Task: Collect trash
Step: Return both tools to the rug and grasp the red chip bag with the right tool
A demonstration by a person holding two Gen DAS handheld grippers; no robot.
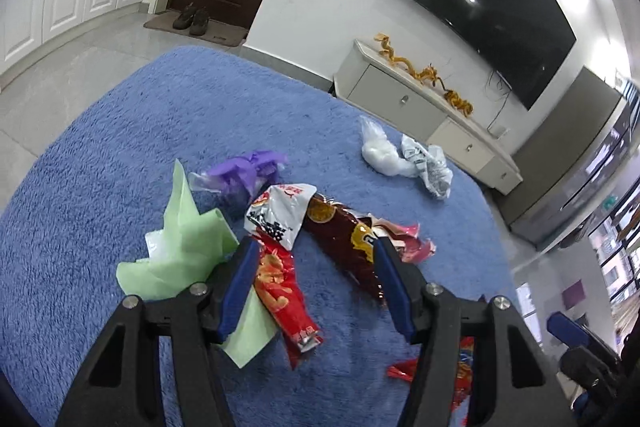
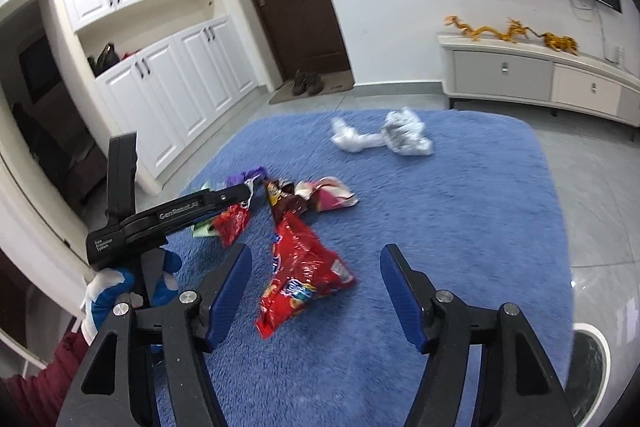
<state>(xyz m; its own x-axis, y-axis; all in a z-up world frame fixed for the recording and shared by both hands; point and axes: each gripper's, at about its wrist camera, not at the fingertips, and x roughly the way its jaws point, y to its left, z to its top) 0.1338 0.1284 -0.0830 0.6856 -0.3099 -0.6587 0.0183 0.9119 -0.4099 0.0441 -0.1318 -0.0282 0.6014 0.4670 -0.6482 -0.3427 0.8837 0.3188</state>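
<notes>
Trash lies scattered on a blue rug [image 1: 100, 155]. My left gripper [image 1: 314, 251] is open and hangs over a red snack wrapper [image 1: 280, 287], a dark red chip bag [image 1: 340, 243] and a white printed wrapper [image 1: 276, 215]; its pads touch none of them. Green paper [image 1: 180, 251] lies to its left, and a purple glove [image 1: 248, 169] lies beyond. My right gripper [image 2: 316, 251] is open, with a red snack bag [image 2: 300, 279] on the rug between its fingers, untouched. The left gripper [image 2: 244, 193] shows side-on, held by a gloved hand [image 2: 112, 291].
A white plastic bag [image 1: 380, 155] and a crumpled printed wrapper [image 1: 430, 167] lie farther out on the rug, and a pink wrapper [image 2: 332, 197] lies by the chip bag. Beyond are a low TV cabinet [image 2: 540, 79], a door with shoes [image 2: 306, 83] and white cupboards. A round white object [image 2: 588, 367] sits on the floor at the right.
</notes>
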